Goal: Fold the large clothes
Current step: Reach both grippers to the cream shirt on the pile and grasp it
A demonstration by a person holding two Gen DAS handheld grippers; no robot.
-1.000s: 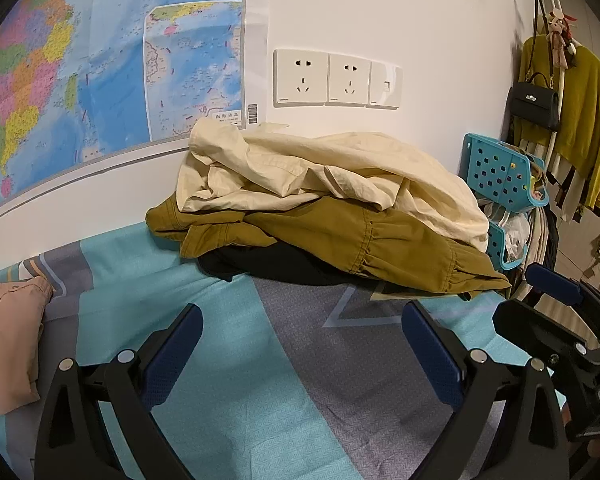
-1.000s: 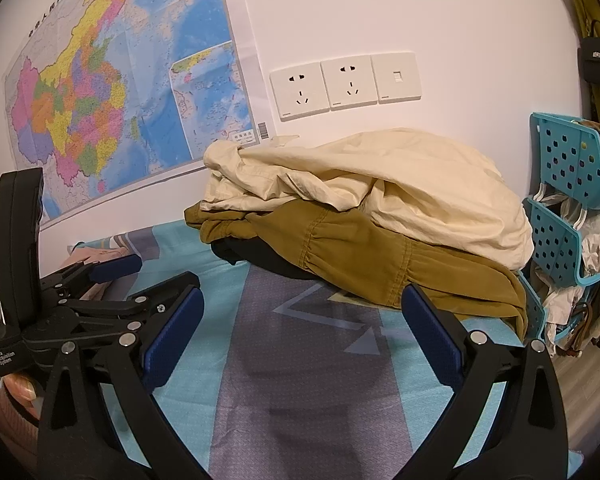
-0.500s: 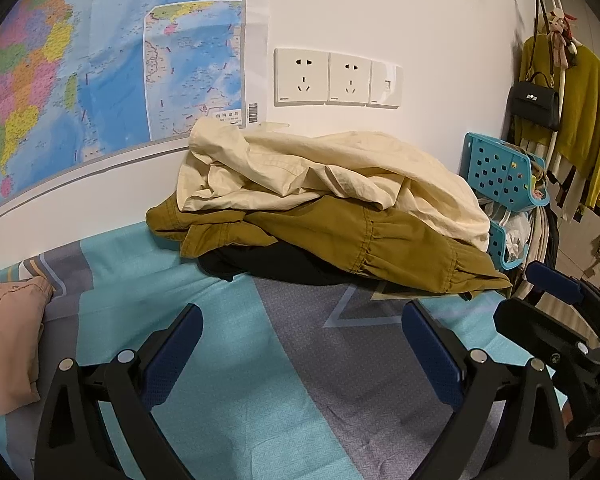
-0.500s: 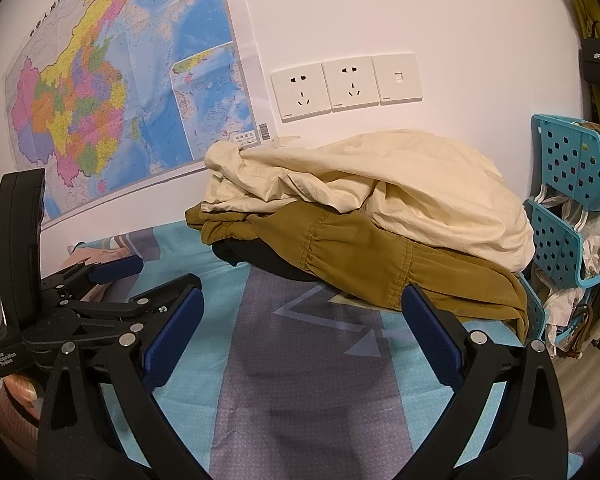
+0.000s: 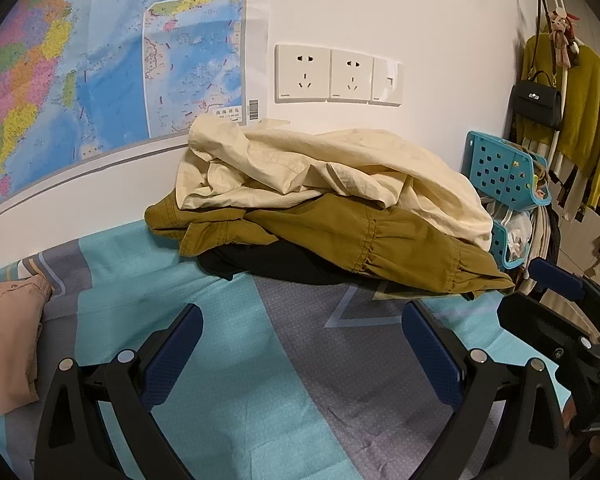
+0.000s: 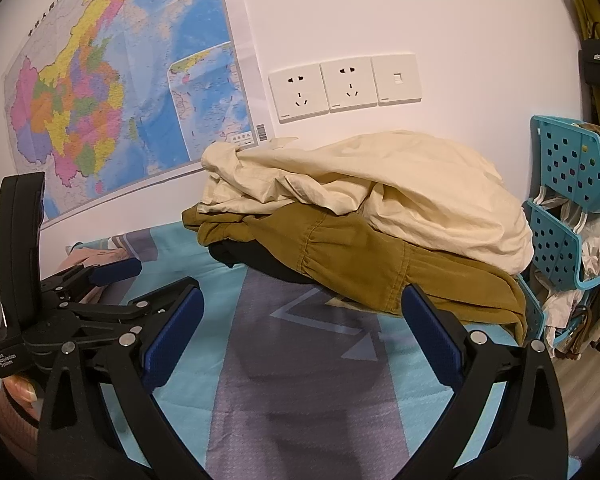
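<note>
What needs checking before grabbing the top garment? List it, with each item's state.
1. Left gripper empty, jaws open: ok.
2. Right gripper empty, jaws open: ok.
3. Cream garment on top of the pile, nothing lying on it: ok.
4. Olive garment free of the cream one: cannot tell; the cream one lies on it, so it may lift along.
5. Bare sheet in front of the pile for spreading: ok.
6. Pink garment out of the way: ok, it lies at the left edge, apart from the pile.
</note>
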